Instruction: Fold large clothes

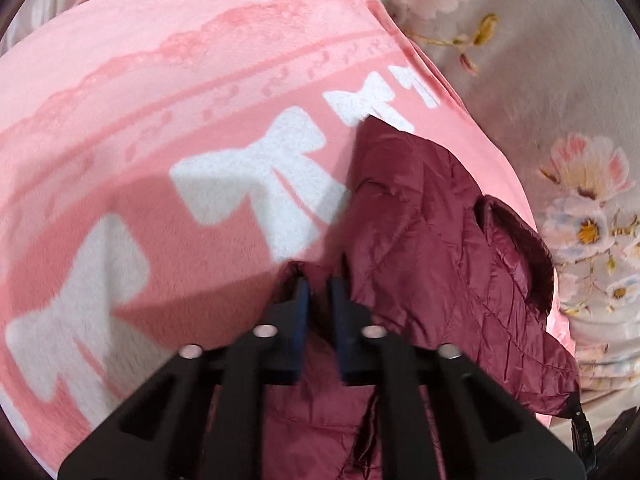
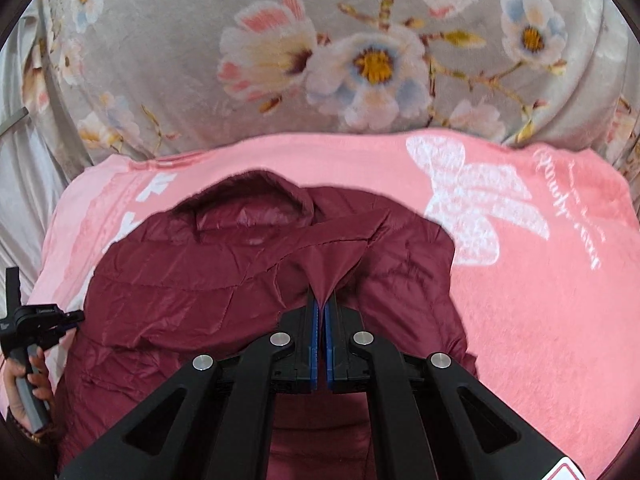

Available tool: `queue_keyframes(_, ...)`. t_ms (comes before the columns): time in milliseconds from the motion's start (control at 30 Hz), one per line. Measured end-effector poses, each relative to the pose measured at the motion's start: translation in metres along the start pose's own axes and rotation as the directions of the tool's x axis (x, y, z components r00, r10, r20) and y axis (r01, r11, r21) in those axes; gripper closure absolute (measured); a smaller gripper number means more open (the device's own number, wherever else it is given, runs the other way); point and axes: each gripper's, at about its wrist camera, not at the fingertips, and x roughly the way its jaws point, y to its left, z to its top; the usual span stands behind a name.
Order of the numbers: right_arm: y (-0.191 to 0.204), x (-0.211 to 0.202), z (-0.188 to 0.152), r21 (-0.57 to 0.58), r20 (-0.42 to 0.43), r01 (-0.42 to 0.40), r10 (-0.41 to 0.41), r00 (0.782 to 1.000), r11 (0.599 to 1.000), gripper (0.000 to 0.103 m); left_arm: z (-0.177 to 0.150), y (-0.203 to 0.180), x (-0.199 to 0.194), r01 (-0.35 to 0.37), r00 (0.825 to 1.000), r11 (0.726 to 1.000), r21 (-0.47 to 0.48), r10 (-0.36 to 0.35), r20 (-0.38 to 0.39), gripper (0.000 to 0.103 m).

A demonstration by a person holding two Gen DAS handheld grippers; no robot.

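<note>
While white cursive script on the pink bow-print blanket [image 2: 560, 280] stays too blurred to read, my right gripper [image 2: 322, 304] is pinched tight on a fold of the maroon quilted jacket [image 2: 224, 276] lying there. Only this view shows my left hand [image 2: 24, 384]; my left gripper [image 1: 319, 284], nearly closed, nips the jacket's edge.
</note>
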Motion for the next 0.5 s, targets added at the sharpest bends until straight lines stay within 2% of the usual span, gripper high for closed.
queue_keyframes(100, 0.001, 0.011, -0.008, -0.001, -0.03, -0.007, 0.007, 1.0, 1.0, 0.101, 0.003, -0.005, -0.008, 0.033, 0.999, 0.999, -0.005, -0.033, 0.025, 0.098)
queue_keyframes(200, 0.004, 0.016, -0.011, 0.001, -0.04, -0.024, 0.024, 0.999, 1.0, 0.101, 0.011, -0.01, -0.009, 0.089, 0.996, 0.994, -0.061, -0.089, 0.009, 0.096)
queue_keyframes(267, 0.007, 0.015, -0.009, 0.005, -0.03, -0.034, 0.034, 0.999, 0.999, 0.101, 0.012, -0.014, -0.001, 0.1, 0.994, 0.991, -0.093, -0.103, -0.027, 0.085)
queue_keyframes(333, 0.009, 0.009, -0.002, 0.009, -0.007, -0.047, 0.047, 0.999, 0.999, 0.101, 0.009, -0.016, 0.003, 0.097, 0.994, 0.989, -0.111, -0.101, -0.033, 0.069)
queue_keyframes(400, 0.009, 0.002, 0.008, 0.016, 0.014, -0.066, 0.066, 0.998, 0.998, 0.101, 0.007, -0.016, 0.011, 0.08, 0.996, 0.988, -0.132, -0.085, -0.035, 0.063)
queue_keyframes(467, 0.008, -0.008, 0.018, 0.024, 0.039, -0.086, 0.085, 0.996, 0.996, 0.101, 0.007, -0.014, 0.016, 0.071, 0.996, 0.987, -0.143, -0.077, -0.038, 0.064)
queue_keyframes(500, 0.008, -0.013, 0.022, 0.025, 0.05, -0.09, 0.088, 0.995, 0.996, 0.101, 0.009, -0.013, 0.017, 0.065, 0.997, 0.987, -0.149, -0.071, -0.035, 0.071)
